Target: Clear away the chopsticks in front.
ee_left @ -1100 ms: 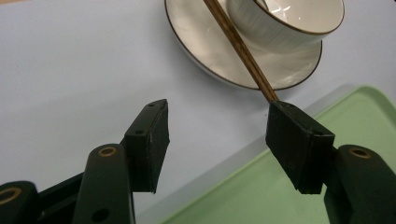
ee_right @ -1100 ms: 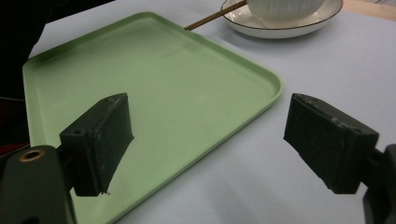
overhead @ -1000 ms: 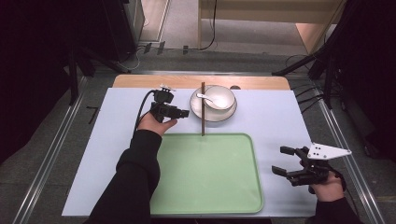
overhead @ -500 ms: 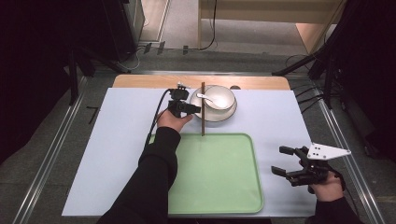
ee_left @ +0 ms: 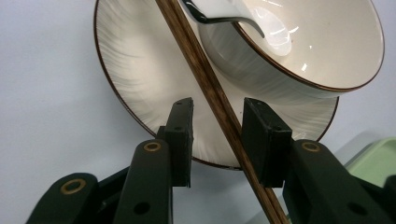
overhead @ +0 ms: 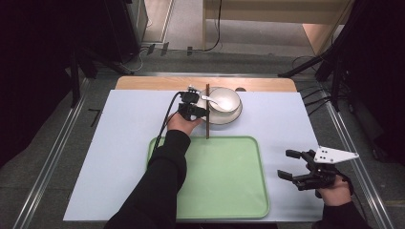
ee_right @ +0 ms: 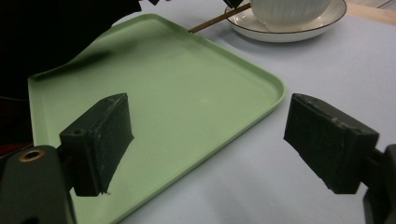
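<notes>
A pair of brown chopsticks lies with its far end on the left rim of a white plate and its near end by the green tray. A white bowl with a white spoon stands on the plate. My left gripper reaches in from the left; its jaws have just been closing. In the left gripper view the chopsticks run between the pads with a gap still showing, so the left gripper is open. My right gripper rests open, right of the tray.
A pale blue mat covers the table, with a wooden strip along its far edge. Metal rails flank both sides. In the right gripper view the tray's corner lies between the wide-open right gripper.
The left hand has moved right and down to the chopsticks beside the plate, and its jaws have narrowed around them. The right hand has kept still.
</notes>
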The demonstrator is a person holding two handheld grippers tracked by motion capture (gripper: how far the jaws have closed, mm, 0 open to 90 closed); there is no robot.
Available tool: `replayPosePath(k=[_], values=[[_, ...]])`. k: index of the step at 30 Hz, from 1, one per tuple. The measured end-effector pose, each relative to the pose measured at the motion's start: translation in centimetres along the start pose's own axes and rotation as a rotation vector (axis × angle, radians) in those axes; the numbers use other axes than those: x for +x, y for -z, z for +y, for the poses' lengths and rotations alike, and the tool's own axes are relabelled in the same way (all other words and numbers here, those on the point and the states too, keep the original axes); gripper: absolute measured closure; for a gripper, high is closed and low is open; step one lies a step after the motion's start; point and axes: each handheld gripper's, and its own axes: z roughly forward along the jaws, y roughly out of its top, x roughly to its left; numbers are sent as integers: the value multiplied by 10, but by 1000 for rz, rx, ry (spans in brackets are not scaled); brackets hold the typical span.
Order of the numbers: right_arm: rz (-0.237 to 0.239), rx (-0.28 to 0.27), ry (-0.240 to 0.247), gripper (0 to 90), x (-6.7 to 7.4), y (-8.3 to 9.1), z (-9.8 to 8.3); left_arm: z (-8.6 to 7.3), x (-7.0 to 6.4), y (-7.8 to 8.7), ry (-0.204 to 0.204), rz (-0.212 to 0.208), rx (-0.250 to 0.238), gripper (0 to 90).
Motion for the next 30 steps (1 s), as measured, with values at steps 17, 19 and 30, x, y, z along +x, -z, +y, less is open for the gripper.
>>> replayPosePath(k=[17, 19, 30], values=[[11, -12, 6, 156, 2, 2, 1, 5, 9, -13, 211, 20, -27, 828], [12, -13, 10, 156, 2, 2, 1, 5, 10, -13, 236, 18, -26, 842], [10, -17, 12, 156, 1, 2, 1, 6, 15, -6, 268, -8, -23, 860]])
